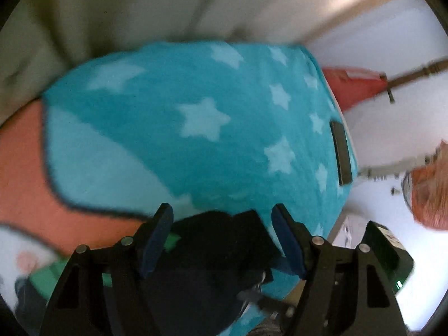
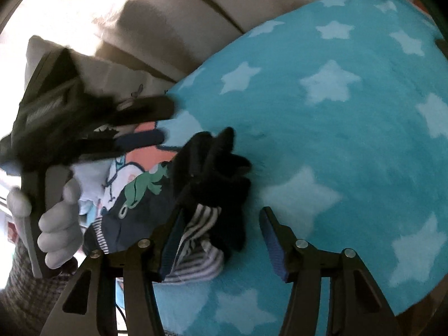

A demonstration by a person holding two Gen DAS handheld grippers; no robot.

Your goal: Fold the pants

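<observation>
Black pants lie crumpled on a turquoise blanket with pale stars. My right gripper is open just above them; the black cloth reaches between its fingers, nearer the left fingertip, and the pads do not press on it. A gloved hand holds my left gripper, which comes in from the left, open, its tips short of the pants. In the left wrist view the black pants show between the spread fingers of the left gripper, with the blanket beyond. The picture is blurred.
Beside the pants lies a heap of clothes: a navy piece with a green frog print and a striped cloth. Beige sofa cushions rise behind the blanket. A dark flat rectangle lies near the blanket's right edge, and coral cloth lies at the left.
</observation>
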